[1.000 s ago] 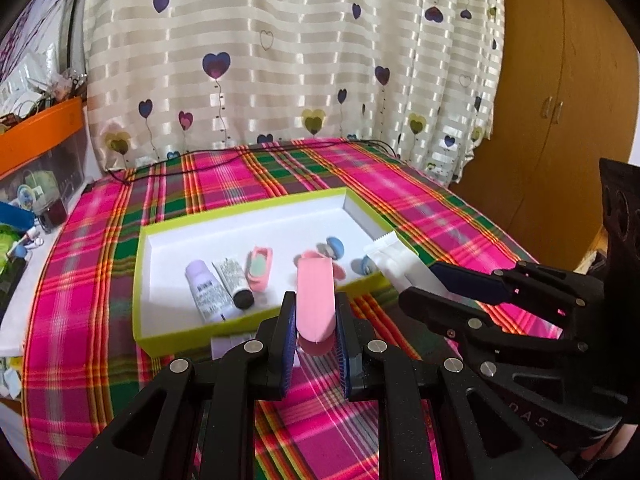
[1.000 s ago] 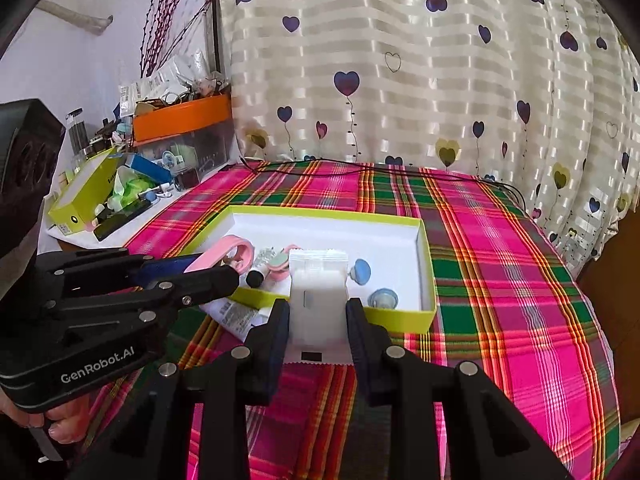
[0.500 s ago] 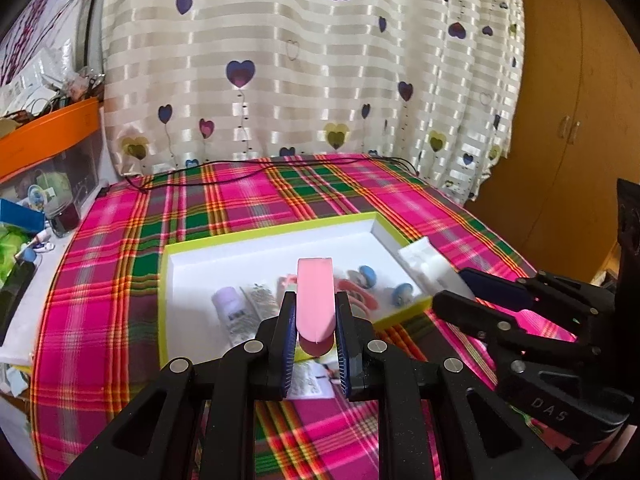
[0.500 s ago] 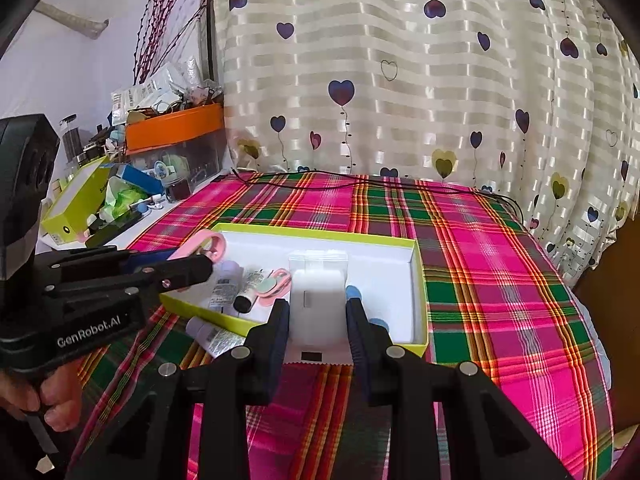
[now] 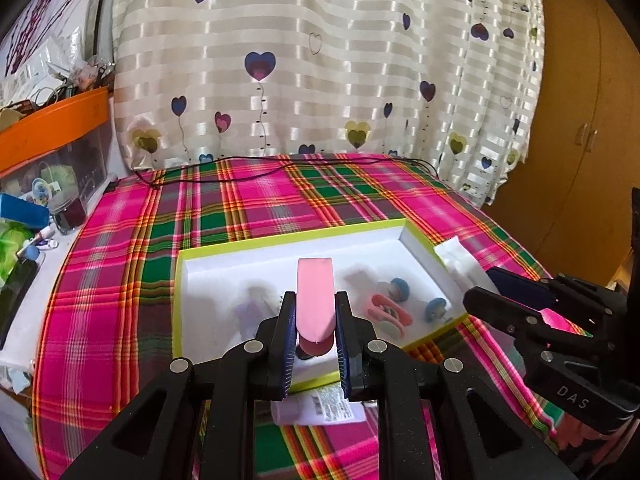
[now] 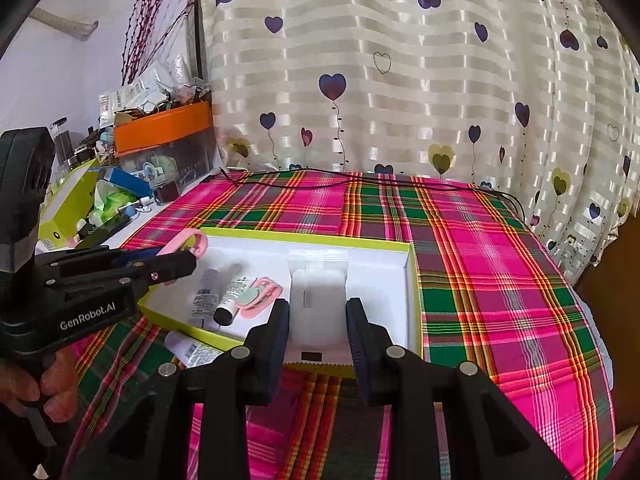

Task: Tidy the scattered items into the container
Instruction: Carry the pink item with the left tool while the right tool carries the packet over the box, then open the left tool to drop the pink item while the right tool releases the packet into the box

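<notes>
The container is a white tray with a lime-green rim (image 5: 280, 238) (image 6: 414, 280) on the plaid cloth. My left gripper (image 5: 316, 320) is shut on a flat pink item (image 5: 315, 300), held over the tray's near side. My right gripper (image 6: 318, 320) is shut on a white packet (image 6: 318, 300) over the tray's near right part. The left gripper (image 6: 176, 258) also shows in the right wrist view, and the right gripper (image 5: 486, 286) in the left wrist view. Tubes (image 6: 208, 288), a pink clip (image 6: 260, 292) and small blue round pieces (image 5: 400, 286) lie in the tray. A labelled tube (image 6: 192, 350) lies on the cloth outside its front rim.
A black cable (image 5: 260, 168) runs across the far cloth before the heart-print curtain. An orange-lidded bin (image 6: 164, 128) and clutter crowd the left side table. A wooden cupboard (image 5: 580, 140) stands at the right. A hand (image 6: 48, 384) grips the left gripper's handle.
Both grippers have moved forward over the tray with their items still held. The tray now sits lower and closer in both views. Neither grip has changed.
</notes>
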The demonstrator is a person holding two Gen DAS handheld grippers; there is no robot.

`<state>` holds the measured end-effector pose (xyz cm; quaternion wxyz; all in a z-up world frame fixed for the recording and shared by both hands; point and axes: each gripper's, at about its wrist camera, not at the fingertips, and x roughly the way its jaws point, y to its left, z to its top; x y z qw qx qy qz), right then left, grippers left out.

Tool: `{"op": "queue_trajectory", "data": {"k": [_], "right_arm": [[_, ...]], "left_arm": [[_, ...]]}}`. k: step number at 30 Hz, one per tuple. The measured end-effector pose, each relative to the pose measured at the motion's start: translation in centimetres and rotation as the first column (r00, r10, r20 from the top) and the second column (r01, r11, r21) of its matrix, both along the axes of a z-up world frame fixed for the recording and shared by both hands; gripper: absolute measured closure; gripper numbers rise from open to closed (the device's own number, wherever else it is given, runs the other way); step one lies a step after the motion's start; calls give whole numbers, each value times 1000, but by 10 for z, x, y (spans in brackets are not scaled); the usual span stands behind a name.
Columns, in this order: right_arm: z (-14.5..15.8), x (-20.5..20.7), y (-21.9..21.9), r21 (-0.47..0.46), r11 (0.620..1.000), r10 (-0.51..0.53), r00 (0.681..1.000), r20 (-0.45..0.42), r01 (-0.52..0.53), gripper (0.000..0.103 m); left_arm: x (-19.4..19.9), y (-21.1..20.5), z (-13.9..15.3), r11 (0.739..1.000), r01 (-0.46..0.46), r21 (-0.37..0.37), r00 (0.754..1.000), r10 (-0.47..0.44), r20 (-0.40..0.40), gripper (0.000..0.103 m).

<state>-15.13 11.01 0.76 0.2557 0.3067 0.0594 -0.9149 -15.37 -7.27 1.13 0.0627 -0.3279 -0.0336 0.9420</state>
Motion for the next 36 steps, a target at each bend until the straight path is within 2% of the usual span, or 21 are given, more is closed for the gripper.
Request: {"op": "queue_trajectory", "data": {"k": [13, 36], "right_arm": [[-19, -31, -2, 12, 1000, -15, 999, 47, 14, 73], [-41, -63, -20, 61, 998, 5, 993, 120, -12, 73]], "left_arm": [[-24, -26, -18, 998, -65, 8, 997, 65, 34, 85], [-45, -38, -42, 993, -122, -11, 987, 122, 109, 85]]}}
